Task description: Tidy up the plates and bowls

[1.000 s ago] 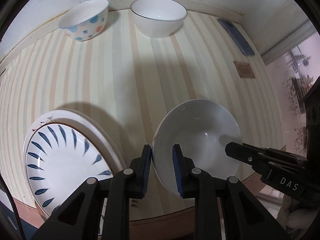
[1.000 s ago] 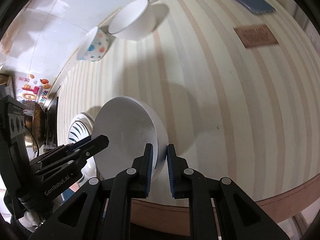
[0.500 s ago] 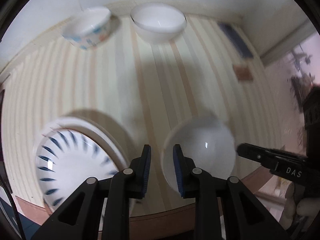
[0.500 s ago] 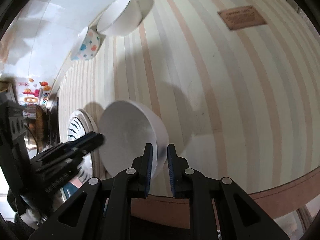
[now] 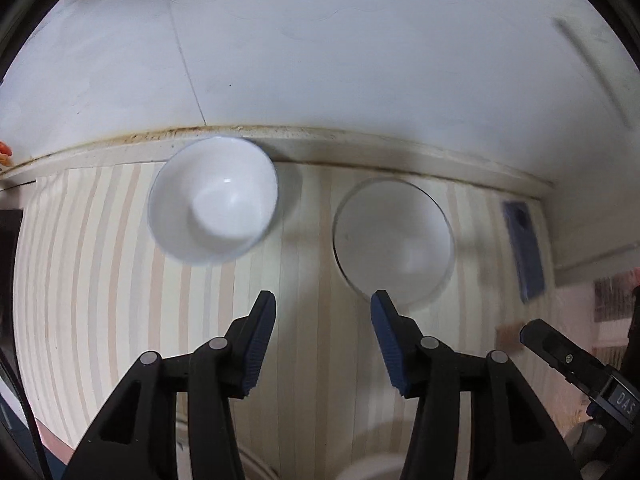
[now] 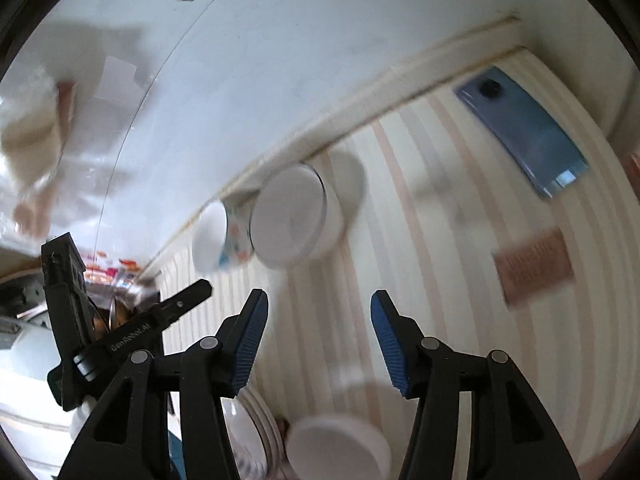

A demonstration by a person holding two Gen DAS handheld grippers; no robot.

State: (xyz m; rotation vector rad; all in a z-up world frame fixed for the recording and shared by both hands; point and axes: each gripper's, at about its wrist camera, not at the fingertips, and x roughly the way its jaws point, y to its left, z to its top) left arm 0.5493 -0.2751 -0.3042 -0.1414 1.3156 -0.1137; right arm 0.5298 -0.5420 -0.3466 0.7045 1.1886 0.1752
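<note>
two grippers: both carry nothing, each with its blue-padded fingers spread wide over the striped table.
table (image 5: pixel 304 264): cream and tan stripes, running back to a raised pale edge strip along the white wall (image 5: pixel 320 48); bare striped surface lies between and ahead of both grippers.
left gripper (image 5: pixel 323 324): pointed toward the wall, fingers well apart, nothing between them; its gap faces the strip of table between the two far bowls.
right gripper (image 6: pixel 319 322): tilted so the table slants across its view, fingers well apart and holding nothing; in the left view one of its black fingers shows at lower right.
plain white bowl (image 5: pixel 394 240): upright near the wall edge, ahead and right of the left gripper; the right finger tip overlaps its near rim in the view, contact not clear.
patterned bowl (image 5: pixel 214 202): upright near the wall, left of the plain bowl with a gap between them; white inside, coloured spots on its outside seen from the right view (image 6: pixel 236 236).
near white bowl (image 6: pixel 338 450): upright at the table's near edge, below the right gripper, blurred.
plates (image 6: pixel 250 436): stacked at the near edge, just left of the near white bowl, partly hidden behind the right gripper's left finger.
phone (image 6: pixel 524 132): blue, flat on the table by the wall at far right.
brown card (image 6: pixel 534 266): flat on the table, nearer than the phone, blurred.
</note>
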